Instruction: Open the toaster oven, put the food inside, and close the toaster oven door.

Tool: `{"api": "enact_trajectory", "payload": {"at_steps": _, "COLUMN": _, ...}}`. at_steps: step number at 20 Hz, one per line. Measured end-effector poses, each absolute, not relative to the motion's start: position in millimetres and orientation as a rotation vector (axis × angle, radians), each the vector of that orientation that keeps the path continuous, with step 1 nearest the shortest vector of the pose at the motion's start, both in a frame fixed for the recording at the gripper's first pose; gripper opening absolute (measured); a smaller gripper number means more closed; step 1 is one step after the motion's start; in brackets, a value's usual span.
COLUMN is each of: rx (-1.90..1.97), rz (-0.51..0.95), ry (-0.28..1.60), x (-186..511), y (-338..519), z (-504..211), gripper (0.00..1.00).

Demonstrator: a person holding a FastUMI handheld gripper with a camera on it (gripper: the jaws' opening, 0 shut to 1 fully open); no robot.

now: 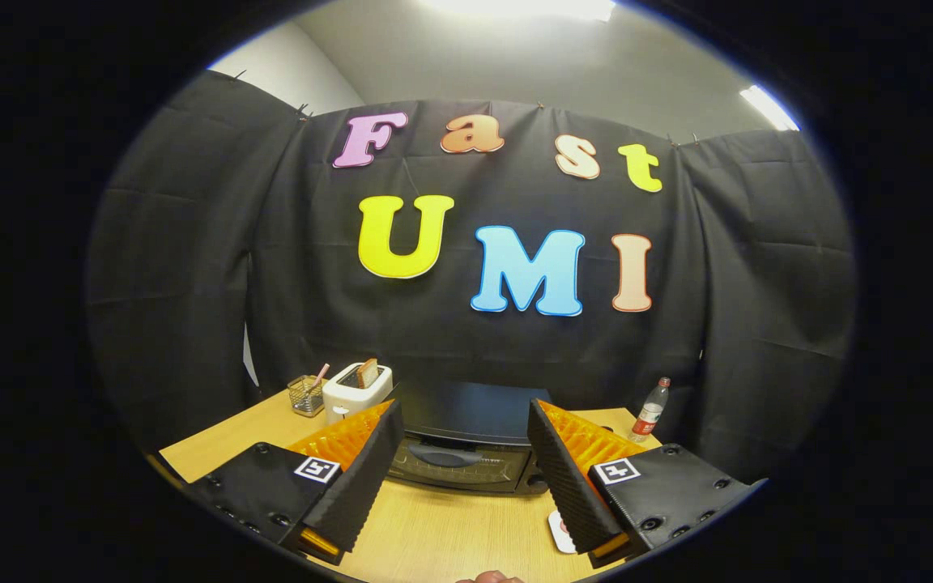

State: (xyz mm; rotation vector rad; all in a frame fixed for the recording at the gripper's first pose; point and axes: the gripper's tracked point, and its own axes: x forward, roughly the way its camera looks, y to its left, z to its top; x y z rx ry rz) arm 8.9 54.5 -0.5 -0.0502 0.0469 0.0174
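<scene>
A black toaster oven (466, 433) stands on the wooden table (450, 534), its door shut and the handle (444, 456) across the front. My gripper (464, 417) is open, nothing between its fingers, held above the table a short way before the oven, whose front shows in the gap between them. A small white plate (557, 530) lies on the table by the right finger, mostly hidden behind it; I cannot see what is on it.
A white pop-up toaster (355, 392) with a slice of bread in it stands left of the oven, beside a wire basket (305, 395). A plastic bottle (649, 410) stands at the oven's right. Black cloth walls close the table behind.
</scene>
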Motion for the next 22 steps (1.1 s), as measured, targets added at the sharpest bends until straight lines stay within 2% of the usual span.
{"api": "enact_trajectory", "payload": {"at_steps": 11, "rx": -0.06, "rz": 0.013, "ry": 0.178, "x": 90, "y": 58, "z": -44, "gripper": 0.98}}
{"api": "enact_trajectory", "payload": {"at_steps": 22, "rx": -0.001, "rz": 0.029, "ry": 0.314, "x": 137, "y": 74, "z": -101, "gripper": 0.98}}
